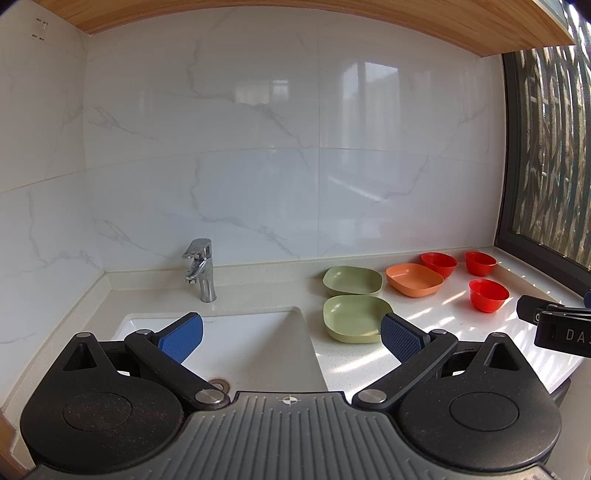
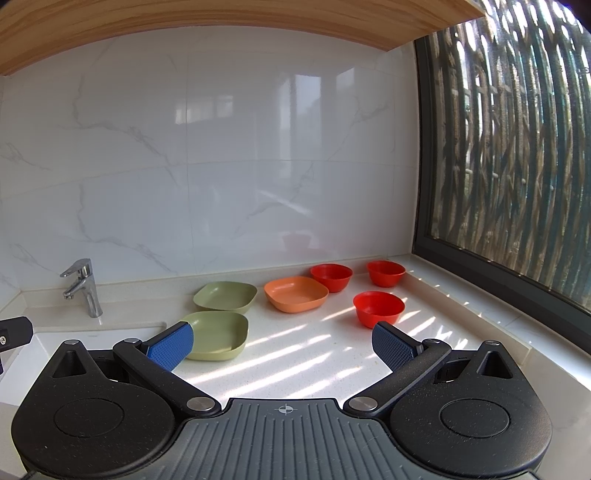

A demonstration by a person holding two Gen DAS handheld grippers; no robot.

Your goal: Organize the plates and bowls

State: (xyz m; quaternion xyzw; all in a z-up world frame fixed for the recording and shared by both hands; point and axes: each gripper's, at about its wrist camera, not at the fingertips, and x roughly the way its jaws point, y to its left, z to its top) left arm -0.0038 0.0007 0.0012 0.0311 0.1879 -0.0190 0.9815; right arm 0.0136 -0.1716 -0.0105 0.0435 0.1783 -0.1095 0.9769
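Two green plates lie on the white counter, a near one (image 1: 354,322) (image 2: 218,334) and a far one (image 1: 352,280) (image 2: 225,296). An orange plate (image 1: 414,279) (image 2: 296,294) lies to their right. Three red bowls stand further right: near (image 1: 488,294) (image 2: 378,307), far left (image 1: 439,264) (image 2: 331,276), far right (image 1: 480,263) (image 2: 386,272). My left gripper (image 1: 291,334) is open and empty above the sink's right edge. My right gripper (image 2: 282,343) is open and empty over the counter, short of the dishes; its body shows in the left wrist view (image 1: 554,321).
A sink (image 1: 236,347) with a chrome tap (image 1: 201,271) (image 2: 83,286) sits left of the dishes. A marble wall runs behind. A window with a dark frame (image 2: 498,258) bounds the counter on the right. A wooden cabinet (image 2: 184,26) hangs overhead.
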